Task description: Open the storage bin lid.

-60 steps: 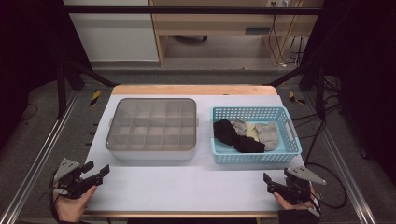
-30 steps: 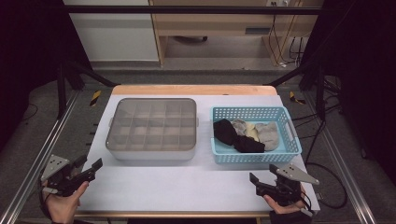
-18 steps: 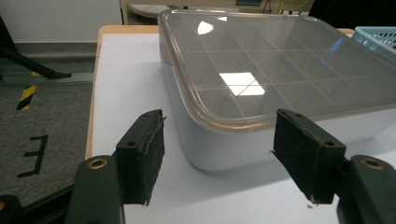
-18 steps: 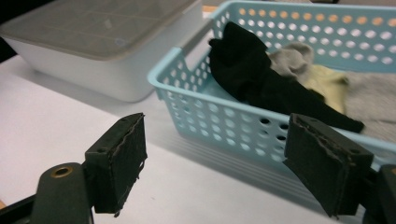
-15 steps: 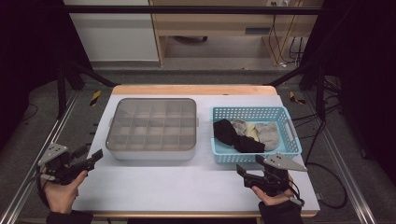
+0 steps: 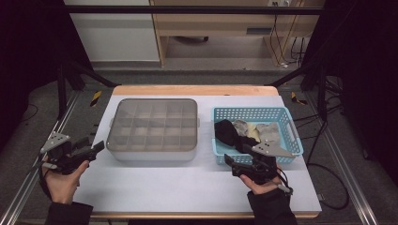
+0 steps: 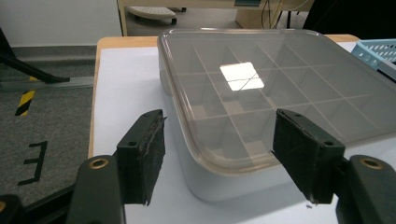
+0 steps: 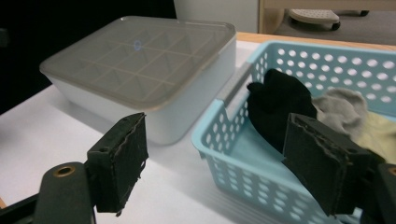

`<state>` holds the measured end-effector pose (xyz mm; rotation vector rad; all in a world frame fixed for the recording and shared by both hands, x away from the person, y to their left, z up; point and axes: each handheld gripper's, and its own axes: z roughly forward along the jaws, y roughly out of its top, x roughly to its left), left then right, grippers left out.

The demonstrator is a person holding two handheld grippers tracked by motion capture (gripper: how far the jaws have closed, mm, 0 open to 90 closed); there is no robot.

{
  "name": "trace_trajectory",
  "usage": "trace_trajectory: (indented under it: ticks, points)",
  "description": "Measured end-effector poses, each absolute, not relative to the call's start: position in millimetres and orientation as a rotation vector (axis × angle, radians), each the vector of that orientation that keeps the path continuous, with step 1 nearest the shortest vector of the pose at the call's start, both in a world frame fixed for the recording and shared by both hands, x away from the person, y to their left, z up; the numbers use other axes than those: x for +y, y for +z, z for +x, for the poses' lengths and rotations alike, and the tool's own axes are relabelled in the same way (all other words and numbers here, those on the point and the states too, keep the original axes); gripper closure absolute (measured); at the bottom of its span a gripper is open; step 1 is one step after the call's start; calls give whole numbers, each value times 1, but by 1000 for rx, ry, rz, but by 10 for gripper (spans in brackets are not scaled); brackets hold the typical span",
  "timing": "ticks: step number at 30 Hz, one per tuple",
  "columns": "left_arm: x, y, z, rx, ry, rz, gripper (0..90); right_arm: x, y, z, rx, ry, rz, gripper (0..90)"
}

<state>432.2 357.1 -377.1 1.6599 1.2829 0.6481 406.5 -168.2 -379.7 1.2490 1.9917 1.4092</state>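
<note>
A grey lidded box with a grid of compartments [image 6: 152,129] sits at the table's left centre, its translucent lid on. To its right stands a light blue basket [image 6: 281,114] holding a black sock [image 6: 227,132], a grey one [image 6: 270,133] and a pale yellowish one [image 6: 252,131]. My left gripper [image 6: 96,148] is open at the table's left edge, just off the box's near left corner [image 7: 219,168]. My right gripper [image 6: 231,162] is open, low over the table at the basket's near left corner [image 8: 210,126]. Nothing is between either pair of fingers.
The white table surface [image 6: 187,183] stretches bare in front of the box and basket. Metal rails [image 6: 19,197] run along both sides of the table. A wooden bench and cables stand on the floor beyond the far edge.
Both grippers have moved forward from the near table edge. The left one has also shifted left, off the table's side, to the box's corner. The right one moved left to the basket's near corner.
</note>
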Motion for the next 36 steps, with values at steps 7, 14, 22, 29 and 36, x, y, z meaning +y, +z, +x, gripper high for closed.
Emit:
trace_trajectory:
  ticks: [7,14,22,29,36]
  points:
    - [350,-370,449,1278,643,1667,355,-146,-371,428,2012,1475,1232,232]
    - [349,-369,464,1283,648,1678,379,-125,-366,448,2028,1491,1222,243]
    - [347,-371,488,1311,642,1698,401,-98,-368,477,2043,1477,1258,255]
    - [348,-381,513,1350,626,1723,423,-80,-374,499,2044,1465,1292,278]
    - [351,-388,527,1374,605,1727,435,-67,-380,520,2049,1438,1319,284]
